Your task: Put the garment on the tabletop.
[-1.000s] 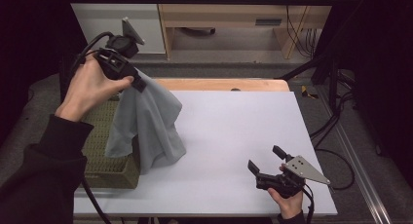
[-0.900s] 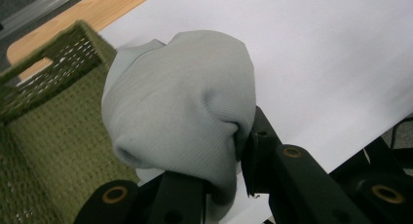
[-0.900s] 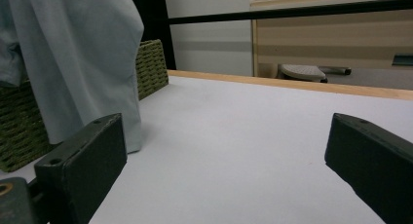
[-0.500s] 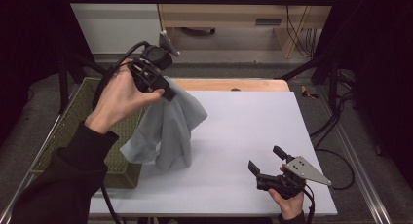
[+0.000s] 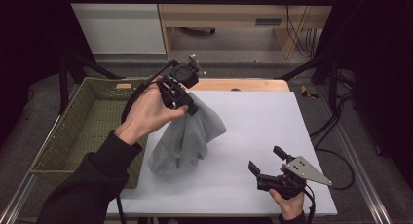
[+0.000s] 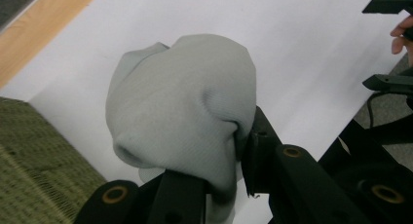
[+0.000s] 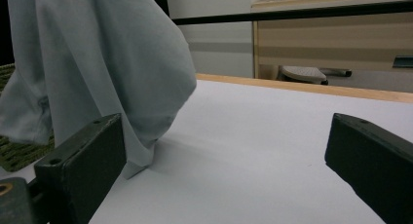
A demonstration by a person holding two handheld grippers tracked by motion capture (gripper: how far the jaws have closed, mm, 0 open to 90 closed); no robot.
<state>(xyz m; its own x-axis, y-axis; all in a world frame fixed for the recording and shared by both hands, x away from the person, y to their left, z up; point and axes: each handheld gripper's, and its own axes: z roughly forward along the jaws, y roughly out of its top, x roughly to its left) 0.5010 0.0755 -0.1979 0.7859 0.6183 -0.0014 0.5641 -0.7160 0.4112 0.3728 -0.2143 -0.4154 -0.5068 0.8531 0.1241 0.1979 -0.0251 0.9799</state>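
Woven olive-green wicker was seen at the far left of the high view, where a rectangular basket (image 5: 73, 136) sat against the left edge of the white desk (image 5: 272, 121). Just to its right, the left claw (image 5: 191, 107) was held raised above the desk's left part, gripped by the person's left hand (image 5: 146, 114) in a dark sleeve. Its jaws were clamped on the top of a pale grey cloth (image 5: 187, 139), which hung down from them in loose folds; the lower end of the cloth was seen touching the desk beside the basket. In the left gripper view the cloth (image 6: 185, 107) was bunched between the two black jaws, with the white surface below it and the basket (image 6: 34, 160) at the lower left. Farther right, near the desk's front right corner, the right claw (image 5: 267, 159) was held low by the right hand (image 5: 287, 199), well apart from the cloth, its jaws spread wide with nothing between them. In the right gripper view the hanging cloth (image 7: 97, 63) was seen beyond the left jaw.
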